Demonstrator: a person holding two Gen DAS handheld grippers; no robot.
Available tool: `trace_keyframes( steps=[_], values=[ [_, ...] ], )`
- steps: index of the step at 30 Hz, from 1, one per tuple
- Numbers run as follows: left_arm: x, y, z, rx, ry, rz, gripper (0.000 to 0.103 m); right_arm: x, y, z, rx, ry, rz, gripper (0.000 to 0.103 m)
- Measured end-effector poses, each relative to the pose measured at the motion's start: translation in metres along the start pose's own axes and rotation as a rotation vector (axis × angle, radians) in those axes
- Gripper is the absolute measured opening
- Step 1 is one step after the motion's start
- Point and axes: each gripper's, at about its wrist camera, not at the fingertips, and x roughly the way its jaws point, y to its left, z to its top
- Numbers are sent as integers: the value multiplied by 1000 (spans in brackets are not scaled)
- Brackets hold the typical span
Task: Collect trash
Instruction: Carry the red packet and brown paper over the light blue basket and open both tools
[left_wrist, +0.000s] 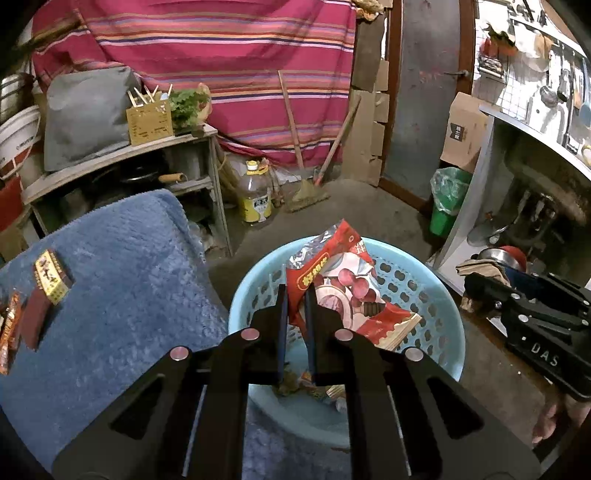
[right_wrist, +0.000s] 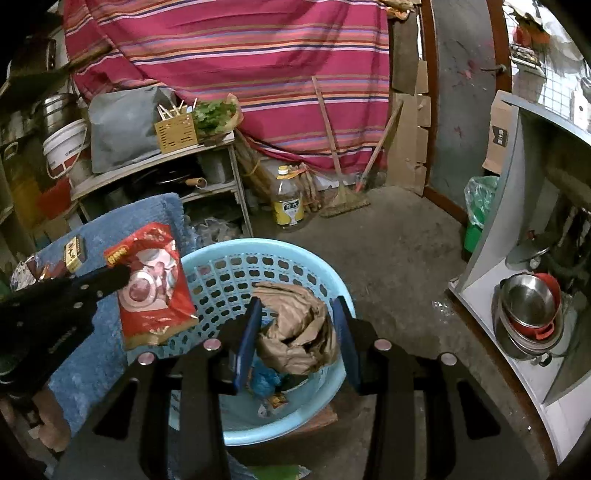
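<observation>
Currently left gripper (left_wrist: 295, 291) pinches red snack bag (left_wrist: 343, 291), right gripper (right_wrist: 299, 314) grips crumpled brown paper (right_wrist: 295, 328), both over blue basket (right_wrist: 221, 258).

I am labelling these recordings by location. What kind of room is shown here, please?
Most likely a household kitchen or storage room: stacked pots under a counter, a broom against the wall, and a large oil bottle on the concrete floor.
</observation>
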Motion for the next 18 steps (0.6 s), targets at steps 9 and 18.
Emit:
trace_keyframes(
  steps=[9,18],
  values=[
    [-3,6,1,-23,-14,30,42,2,2,-2,1,6,2,40],
    [-28,20,0,-30,-83,116,76,10,16,-9,-20,31,8,40]
  ],
)
